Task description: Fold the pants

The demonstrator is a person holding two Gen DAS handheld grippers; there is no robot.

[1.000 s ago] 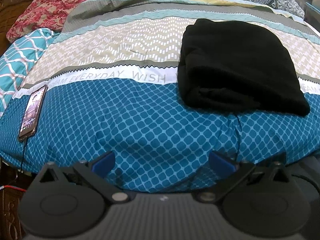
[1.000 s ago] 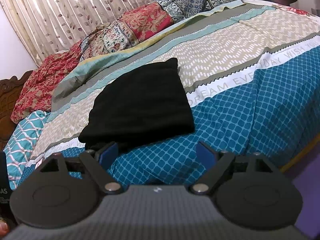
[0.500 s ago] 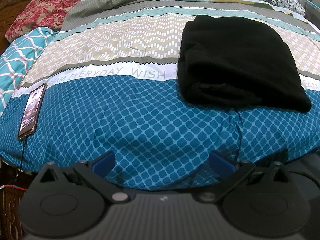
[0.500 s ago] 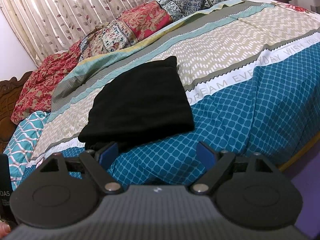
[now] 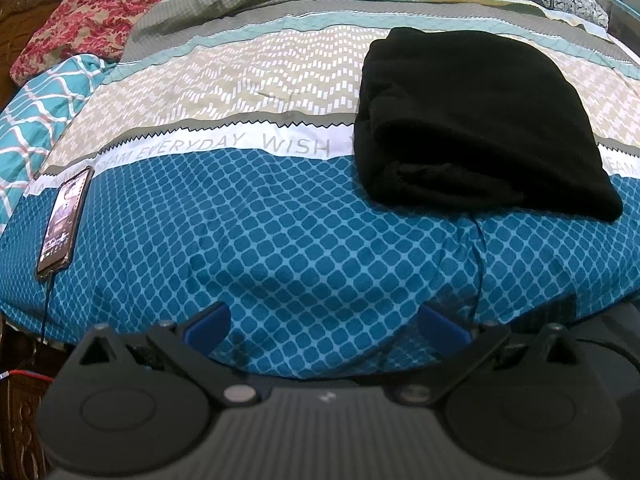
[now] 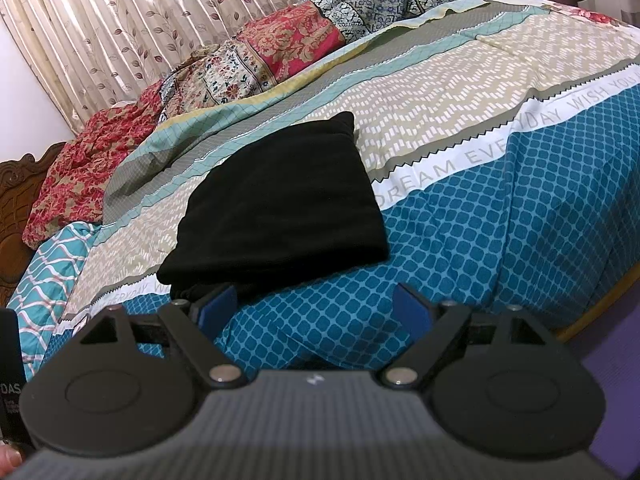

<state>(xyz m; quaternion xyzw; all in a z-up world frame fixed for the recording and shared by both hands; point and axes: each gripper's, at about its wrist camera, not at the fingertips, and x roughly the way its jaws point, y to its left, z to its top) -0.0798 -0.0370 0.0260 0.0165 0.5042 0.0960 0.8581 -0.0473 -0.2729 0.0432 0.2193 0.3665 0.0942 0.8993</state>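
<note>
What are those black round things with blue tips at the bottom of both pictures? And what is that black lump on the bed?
Those are two grabbing tools, one in each hand of a person. Each carries a small camera that looks out along its two blue-tipped fingers, so each picture comes from one tool. The left gripper and the right gripper both stand wide open and hold nothing. The black lump is a pair of pants, folded into a neat stack on the patterned bedspread. Neither tool touches them. A phone with a cable lies near the bed's left edge, and pillows sit at the far side by the curtain.
</note>
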